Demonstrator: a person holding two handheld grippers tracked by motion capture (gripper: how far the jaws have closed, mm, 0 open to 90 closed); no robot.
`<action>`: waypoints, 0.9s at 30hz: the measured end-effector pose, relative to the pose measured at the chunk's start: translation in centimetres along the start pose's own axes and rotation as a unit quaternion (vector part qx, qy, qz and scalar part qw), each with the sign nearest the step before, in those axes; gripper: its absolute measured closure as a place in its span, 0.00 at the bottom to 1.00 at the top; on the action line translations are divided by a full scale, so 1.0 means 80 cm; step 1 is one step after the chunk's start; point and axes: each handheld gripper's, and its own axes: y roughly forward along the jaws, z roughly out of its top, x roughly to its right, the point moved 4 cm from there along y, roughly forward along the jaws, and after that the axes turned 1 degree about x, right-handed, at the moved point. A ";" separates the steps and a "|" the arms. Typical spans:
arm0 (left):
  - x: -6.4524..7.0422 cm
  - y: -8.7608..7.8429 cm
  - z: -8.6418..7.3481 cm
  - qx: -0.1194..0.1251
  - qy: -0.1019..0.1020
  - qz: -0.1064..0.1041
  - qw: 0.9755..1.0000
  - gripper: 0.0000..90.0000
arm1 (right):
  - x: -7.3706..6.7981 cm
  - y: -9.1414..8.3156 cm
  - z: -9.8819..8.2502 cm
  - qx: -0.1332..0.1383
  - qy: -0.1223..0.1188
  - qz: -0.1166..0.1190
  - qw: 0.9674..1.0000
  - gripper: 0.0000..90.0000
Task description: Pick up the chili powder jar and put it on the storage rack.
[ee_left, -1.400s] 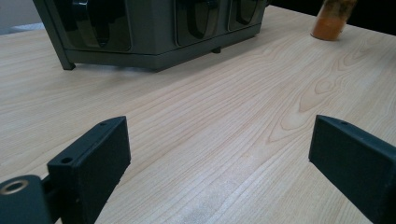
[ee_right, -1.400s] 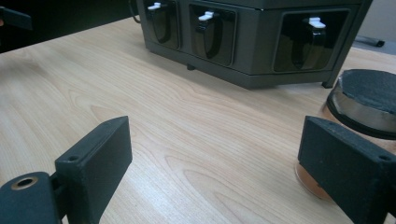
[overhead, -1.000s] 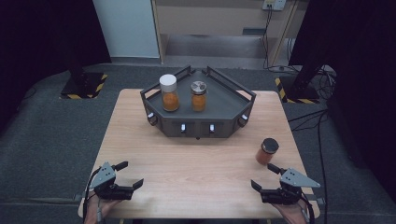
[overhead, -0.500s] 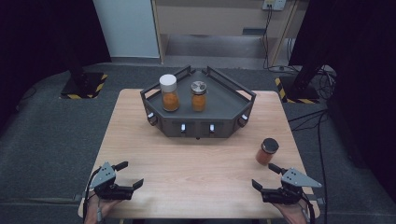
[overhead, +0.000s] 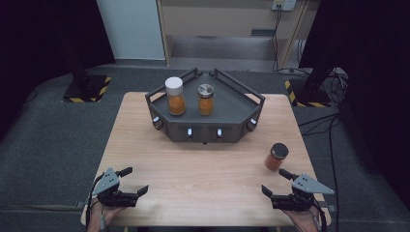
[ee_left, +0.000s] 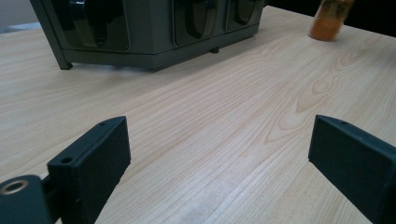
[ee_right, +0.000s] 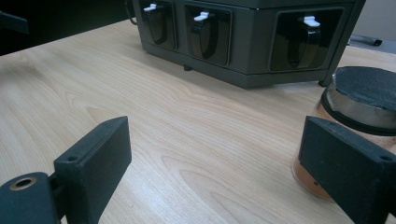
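While both grippers sit low at the near edge of the wooden table (overhead: 203,164), nothing is held in either. Left gripper (overhead: 129,189) is at the near-left corner w/ its jaws spread apart, a hand (overhead: 102,217) behind it at the bottom edge; in the left gripper view the two black jaws stand wide w/ only bare wood between them. Right gripper (overhead: 276,189) is at the near-right corner, jaws also apart, w/ the grey three-cornered plate on top. A dark grey tray (overhead: 232,113) w/ angled sides stands toward the far middle of the table, its front faces carrying small white-tipped latches (ee_right: 202,17). On the tray are 2 jars of orange stuff: a white-lid jar (overhead: 174,95) to the left and a metal-lid jar (overhead: 206,99) just beside it, both upright, apart from each other. A third jar, the dark-lid jar (overhead: 276,156), stands on the bare table right of the tray & near the right gripper, not touched by it. From the right gripper view that jar (ee_right: 355,107) rises just past the right-hand jaw, partly hidden behind it. In the left gripper view it (ee_left: 329,19) shows far off at the top right.
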 end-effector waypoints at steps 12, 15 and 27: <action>0.000 0.000 0.000 -0.001 0.002 -0.002 1.000 0.05 | 0.002 -0.001 0.000 0.005 0.006 0.001 1.000 0.10; 0.000 0.000 0.000 -0.001 0.001 -0.001 1.000 0.05 | 0.001 -0.003 0.001 0.006 0.007 0.000 1.000 0.10; 0.000 0.000 0.000 -0.002 0.001 0.000 1.000 0.05 | 0.001 -0.010 0.006 0.021 0.012 -0.012 1.000 0.10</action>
